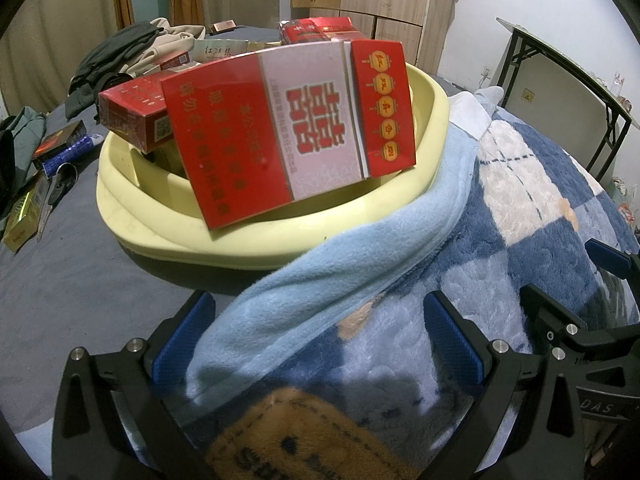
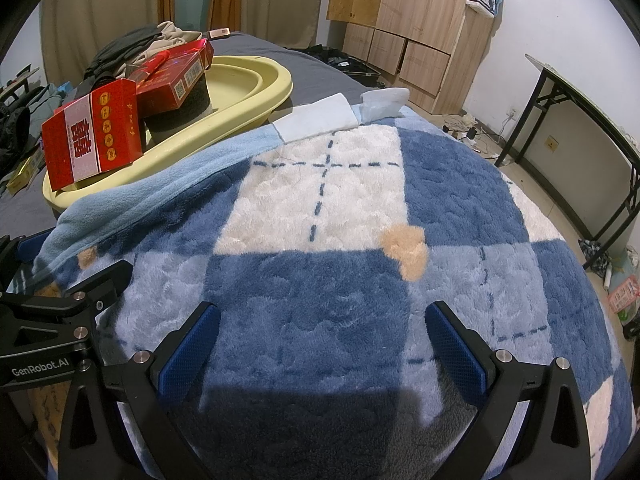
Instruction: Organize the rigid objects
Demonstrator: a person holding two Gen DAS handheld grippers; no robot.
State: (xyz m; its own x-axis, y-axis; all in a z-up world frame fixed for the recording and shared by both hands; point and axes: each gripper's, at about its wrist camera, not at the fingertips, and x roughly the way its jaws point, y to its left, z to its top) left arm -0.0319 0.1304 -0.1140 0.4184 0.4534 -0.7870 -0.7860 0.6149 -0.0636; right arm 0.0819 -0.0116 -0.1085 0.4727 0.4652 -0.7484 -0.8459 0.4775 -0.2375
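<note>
where the big red carton (image 1: 288,132) leans — basin (image 1: 256,246) contents mostly hidden.

A lived-in bedroom in a home — a bed with a grey sheet (image 2: 256,46) and a fleecy blue-and-white checked blanket (image 2: 360,240) fills the near ground. Crumpled clothes (image 1: 120,56) lie heaped at the far left, light wooden wardrobes (image 2: 416,20) stand against the far wall, curtains (image 2: 100,4) hang far left, and a folding counter (image 2: 592,120) lines the right wall — cables trail on the floor beside it.
</note>
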